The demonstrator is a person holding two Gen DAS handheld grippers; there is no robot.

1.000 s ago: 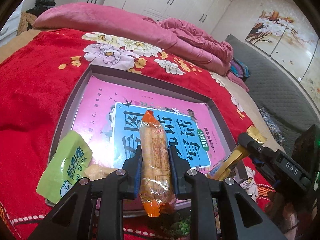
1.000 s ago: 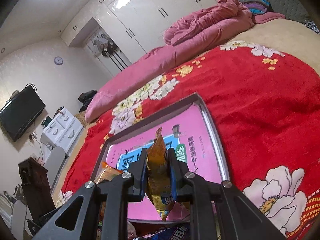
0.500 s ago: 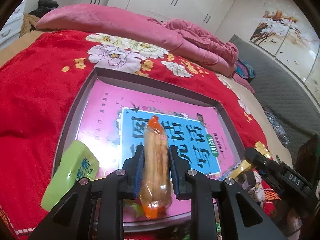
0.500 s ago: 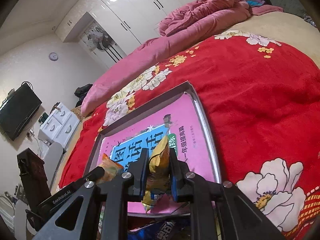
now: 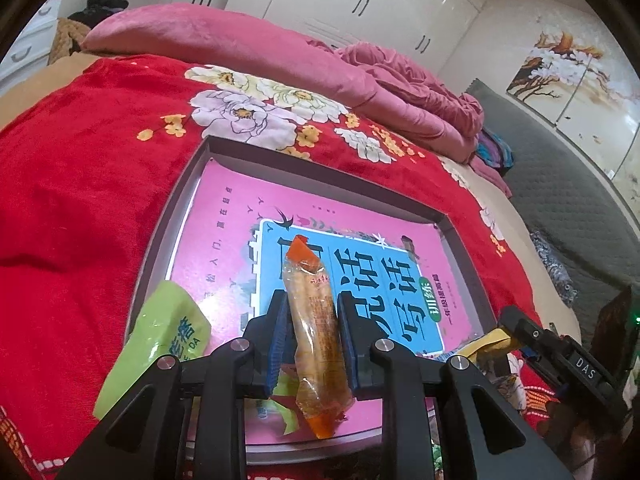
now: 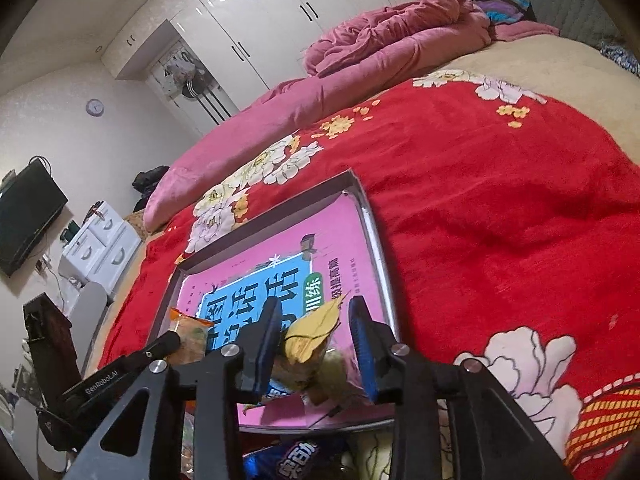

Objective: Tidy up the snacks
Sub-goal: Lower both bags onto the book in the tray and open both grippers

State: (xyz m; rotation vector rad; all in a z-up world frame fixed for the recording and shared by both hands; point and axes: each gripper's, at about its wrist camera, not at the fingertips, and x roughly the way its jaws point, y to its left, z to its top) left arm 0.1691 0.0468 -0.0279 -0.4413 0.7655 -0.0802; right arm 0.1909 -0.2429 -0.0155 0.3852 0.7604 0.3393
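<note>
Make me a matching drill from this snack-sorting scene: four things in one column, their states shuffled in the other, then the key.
1. orange snack stick
2. yellow snack packet
3. green packet
4. pink book

A. lies flat inside the tray
B. between right gripper fingers that are opening
C. lies over the tray's near left rim
D. clamped in left gripper

Pairs: 1-D, 2-B, 3-C, 4-A

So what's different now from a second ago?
The right gripper was clamped on the yellow snack packet; now its jaws are opening and the packet sits loose between them, low over the tray. The left gripper stays shut on the orange-ended snack stick. The green packet and the pink book in the tray haven't moved.
</note>
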